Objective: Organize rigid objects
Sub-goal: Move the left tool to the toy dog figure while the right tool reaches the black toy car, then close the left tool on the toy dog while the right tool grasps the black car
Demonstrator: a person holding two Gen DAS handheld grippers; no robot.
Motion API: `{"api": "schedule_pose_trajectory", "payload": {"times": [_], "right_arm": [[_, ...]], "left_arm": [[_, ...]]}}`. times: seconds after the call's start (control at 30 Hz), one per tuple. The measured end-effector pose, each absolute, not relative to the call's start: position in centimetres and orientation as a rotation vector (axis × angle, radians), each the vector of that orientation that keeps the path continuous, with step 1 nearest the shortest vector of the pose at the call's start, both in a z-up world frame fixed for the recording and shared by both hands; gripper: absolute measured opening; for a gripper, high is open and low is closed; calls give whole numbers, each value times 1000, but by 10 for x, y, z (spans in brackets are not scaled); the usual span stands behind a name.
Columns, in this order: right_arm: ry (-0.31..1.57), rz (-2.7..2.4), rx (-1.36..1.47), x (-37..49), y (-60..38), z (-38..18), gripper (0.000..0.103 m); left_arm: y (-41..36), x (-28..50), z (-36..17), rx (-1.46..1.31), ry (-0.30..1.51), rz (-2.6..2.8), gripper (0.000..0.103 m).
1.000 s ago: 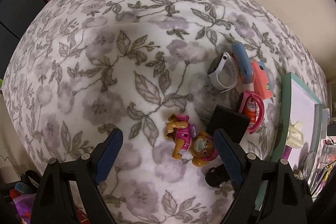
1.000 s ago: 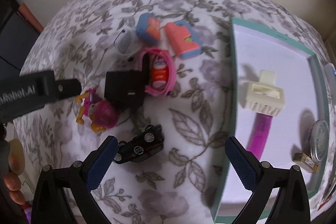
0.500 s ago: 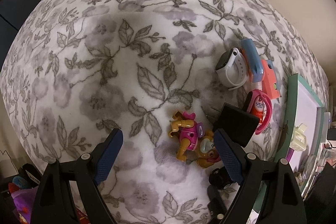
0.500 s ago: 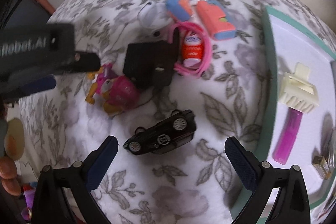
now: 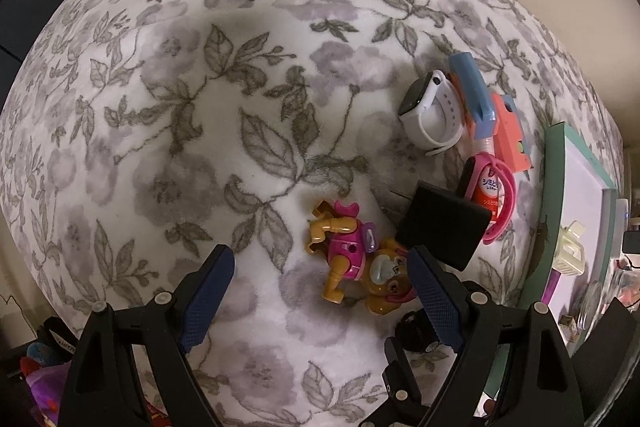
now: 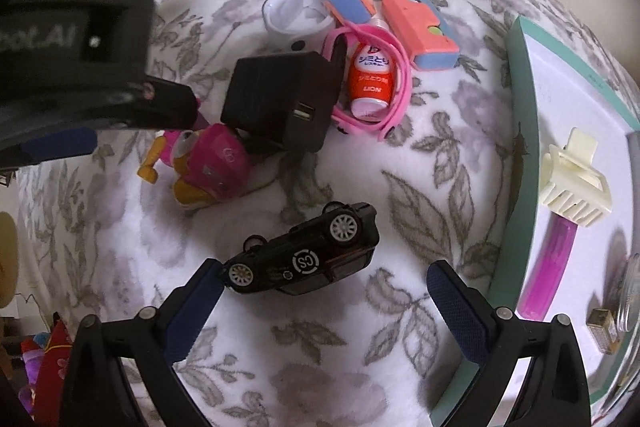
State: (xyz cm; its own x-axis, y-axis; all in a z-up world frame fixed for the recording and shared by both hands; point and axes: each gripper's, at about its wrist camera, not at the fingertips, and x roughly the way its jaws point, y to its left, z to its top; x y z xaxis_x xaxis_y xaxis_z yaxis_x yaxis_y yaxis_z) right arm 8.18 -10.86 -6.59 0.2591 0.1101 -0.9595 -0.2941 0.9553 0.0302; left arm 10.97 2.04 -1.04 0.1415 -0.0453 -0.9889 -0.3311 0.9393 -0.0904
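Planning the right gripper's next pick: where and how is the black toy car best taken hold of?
The black toy car lies tipped on its side, wheels showing. Probably best: come straight down with the open right gripper and close across the narrow body between the wheels, where the flat roof and underside give the pads purchase.

Black toy car [image 6: 308, 255], floral blanket [image 6: 420, 155]
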Motion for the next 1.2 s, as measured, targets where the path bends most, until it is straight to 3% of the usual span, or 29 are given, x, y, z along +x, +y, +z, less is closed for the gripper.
{"api": "schedule_pose_trajectory", "payload": {"times": [0.2,0.53,0.93,1.2], "right_arm": [[1277,260,-137,87,-118,-66,99],[1264,228,-121,98,-135,-66,86],[1252,219,-81,104,-156,-58,75],[1248,220,-65,109,-165,-55,73]], "left_arm": [[17,112,-6,-320,1420,183,89],[-3,116,-9,-293,1454,114,89],[-17,118,-36,-259,1503,107,89],[-25,123,-58,-254,1513,111,89]]}}
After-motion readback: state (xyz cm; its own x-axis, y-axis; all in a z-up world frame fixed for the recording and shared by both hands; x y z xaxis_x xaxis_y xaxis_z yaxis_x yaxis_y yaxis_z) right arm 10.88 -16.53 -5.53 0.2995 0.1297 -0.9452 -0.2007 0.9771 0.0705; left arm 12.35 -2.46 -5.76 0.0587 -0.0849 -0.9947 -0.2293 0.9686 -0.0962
